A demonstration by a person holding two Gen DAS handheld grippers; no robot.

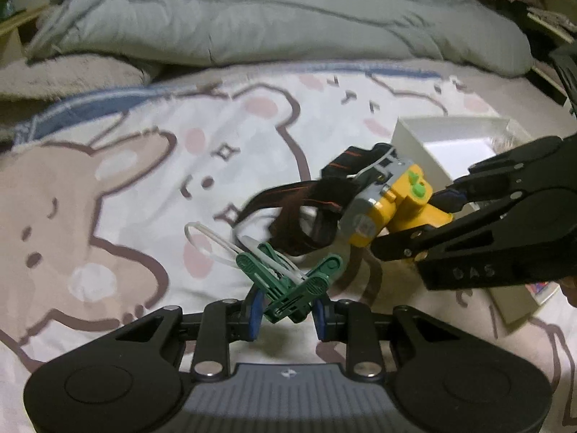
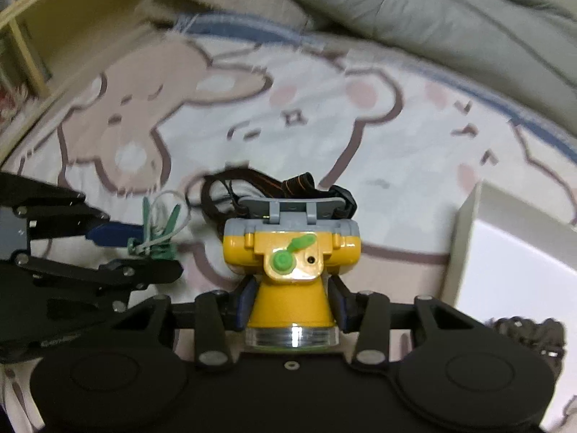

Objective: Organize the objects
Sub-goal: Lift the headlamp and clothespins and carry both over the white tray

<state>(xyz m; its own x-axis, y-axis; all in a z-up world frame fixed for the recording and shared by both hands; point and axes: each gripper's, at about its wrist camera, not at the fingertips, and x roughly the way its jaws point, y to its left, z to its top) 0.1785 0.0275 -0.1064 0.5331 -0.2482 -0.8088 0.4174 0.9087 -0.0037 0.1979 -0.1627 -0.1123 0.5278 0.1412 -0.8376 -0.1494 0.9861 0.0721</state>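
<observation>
My left gripper (image 1: 286,308) is shut on a bundle of green clothespins (image 1: 288,283) tied with a white cord, held above the bed sheet. It also shows at the left of the right wrist view (image 2: 151,247). My right gripper (image 2: 290,301) is shut on a yellow and grey headlamp (image 2: 290,252) with a green switch; its black strap (image 2: 259,184) with orange stripes hangs in front. In the left wrist view the headlamp (image 1: 393,204) is just right of the clothespins, next to an open white box (image 1: 450,137).
The bed is covered by a cartoon-print sheet (image 1: 126,187). A grey-green quilt (image 1: 288,14) is bunched at the back. The white box (image 2: 512,252) lies at the right. A dark object (image 2: 526,332) sits beside it. A wooden frame (image 2: 25,54) is at the left.
</observation>
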